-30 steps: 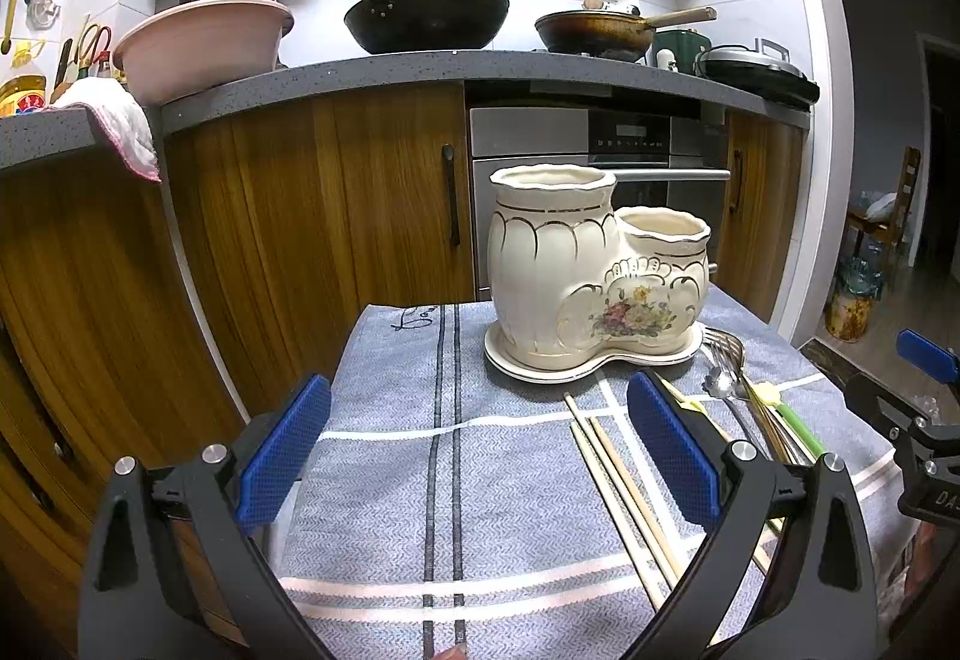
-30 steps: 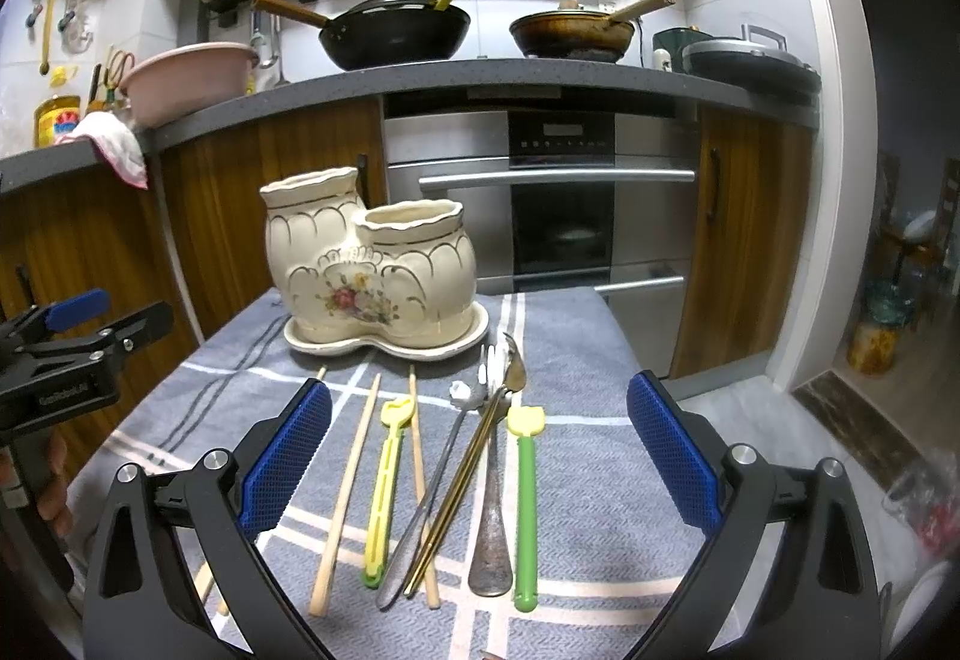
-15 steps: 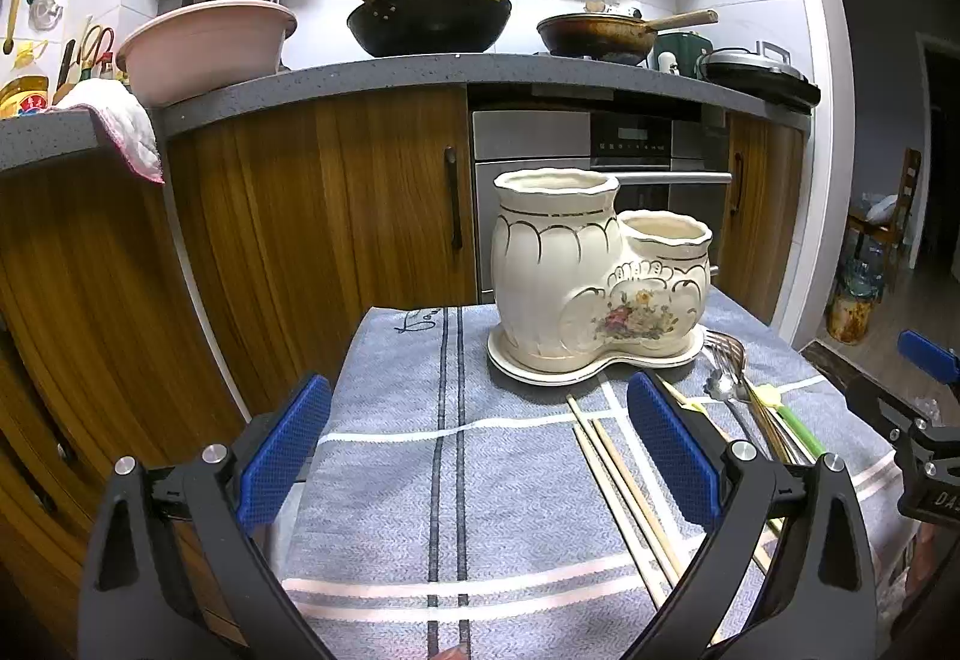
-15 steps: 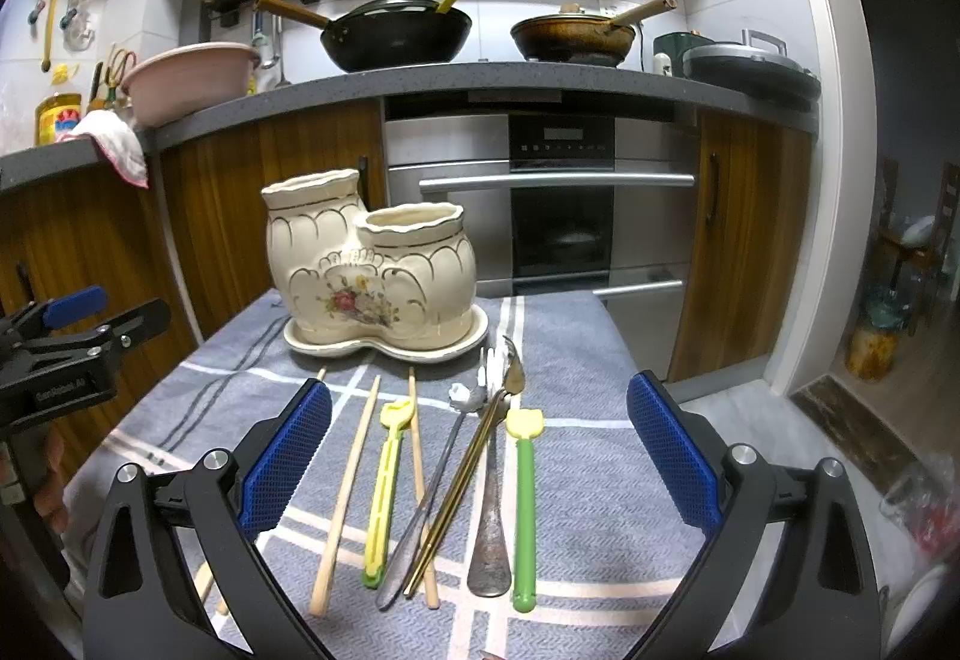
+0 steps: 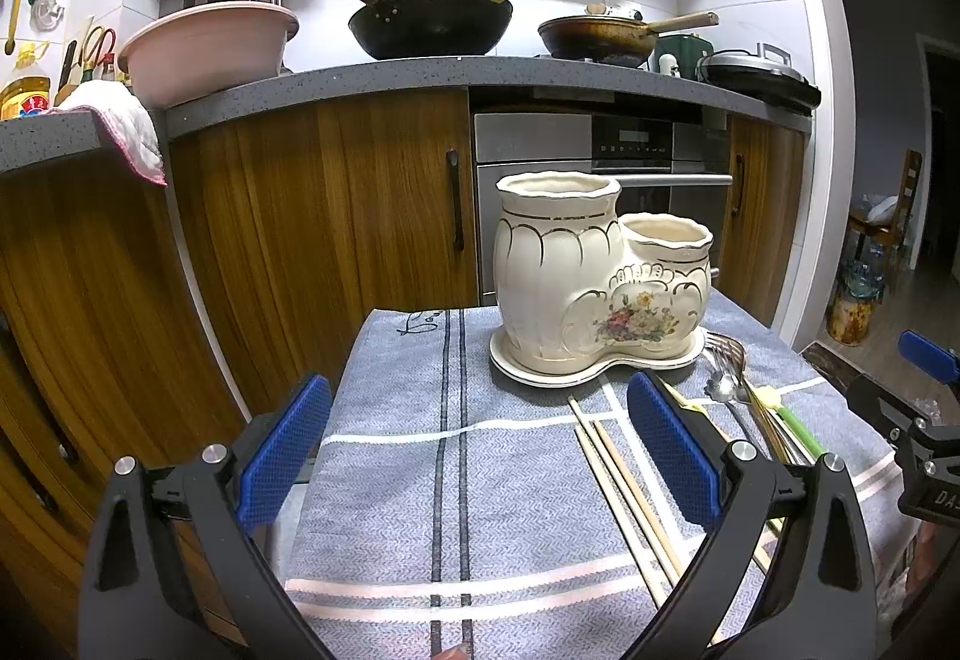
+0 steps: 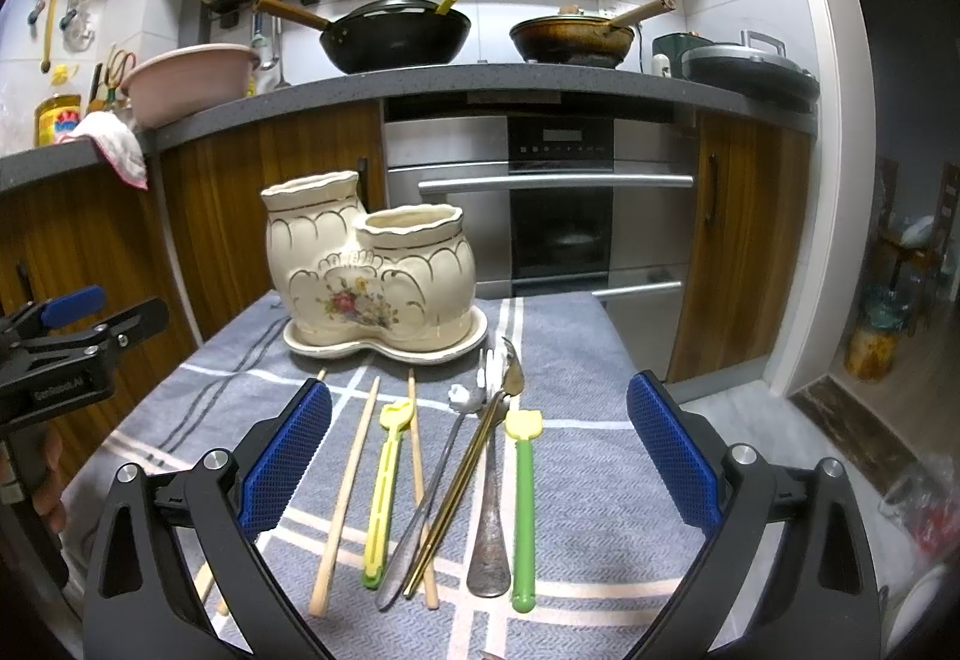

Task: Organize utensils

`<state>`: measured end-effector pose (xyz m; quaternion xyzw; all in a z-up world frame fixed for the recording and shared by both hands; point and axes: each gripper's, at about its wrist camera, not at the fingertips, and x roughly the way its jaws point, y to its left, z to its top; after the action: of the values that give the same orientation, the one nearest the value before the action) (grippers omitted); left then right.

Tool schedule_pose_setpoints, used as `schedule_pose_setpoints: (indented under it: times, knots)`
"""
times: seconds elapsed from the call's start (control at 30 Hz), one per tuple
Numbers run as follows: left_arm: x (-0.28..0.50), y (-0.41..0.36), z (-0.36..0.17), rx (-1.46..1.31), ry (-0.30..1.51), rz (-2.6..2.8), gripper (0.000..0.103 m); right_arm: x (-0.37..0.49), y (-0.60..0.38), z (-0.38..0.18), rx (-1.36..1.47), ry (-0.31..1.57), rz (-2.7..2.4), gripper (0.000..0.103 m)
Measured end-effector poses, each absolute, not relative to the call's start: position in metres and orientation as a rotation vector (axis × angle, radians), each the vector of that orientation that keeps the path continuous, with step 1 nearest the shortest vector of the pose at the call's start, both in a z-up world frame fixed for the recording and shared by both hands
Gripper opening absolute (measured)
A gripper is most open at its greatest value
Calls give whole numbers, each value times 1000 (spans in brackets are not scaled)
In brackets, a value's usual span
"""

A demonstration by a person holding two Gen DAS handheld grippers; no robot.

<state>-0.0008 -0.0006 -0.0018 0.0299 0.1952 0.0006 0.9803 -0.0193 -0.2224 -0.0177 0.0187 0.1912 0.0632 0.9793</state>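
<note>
A cream ceramic two-pot utensil holder (image 6: 372,276) stands on its saucer at the far side of a grey striped cloth (image 6: 576,360); it also shows in the left wrist view (image 5: 594,282). In front of it lie wooden chopsticks (image 6: 345,486), a yellow utensil (image 6: 387,480), a green-handled utensil (image 6: 524,504), a metal spoon (image 6: 489,534) and other metal cutlery (image 6: 444,486). My right gripper (image 6: 480,474) is open and empty above the utensils. My left gripper (image 5: 477,462) is open and empty over the cloth, left of the chopsticks (image 5: 624,486).
Wooden cabinets (image 5: 312,216) and an oven (image 6: 558,216) stand behind the table. The counter carries a pink basin (image 5: 204,48), a black wok (image 5: 432,21) and a pan (image 5: 600,36). The left gripper shows at the left edge of the right wrist view (image 6: 66,342).
Both grippers have stayed open and nearly still. The left view has shifted slightly, the holder sitting a little further right and lower.
</note>
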Motion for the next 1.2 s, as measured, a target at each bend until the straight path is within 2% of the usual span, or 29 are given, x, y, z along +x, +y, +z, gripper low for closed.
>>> schedule_pose_setpoints:
  times: [0.67,1.2]
  knots:
    - [0,-1,-3,68,407,-4,98,-19,-221,-18,32,394,126,98]
    - [28,-20,-39,176,669,-109,98,11,-242,-36,0,607,91,98]
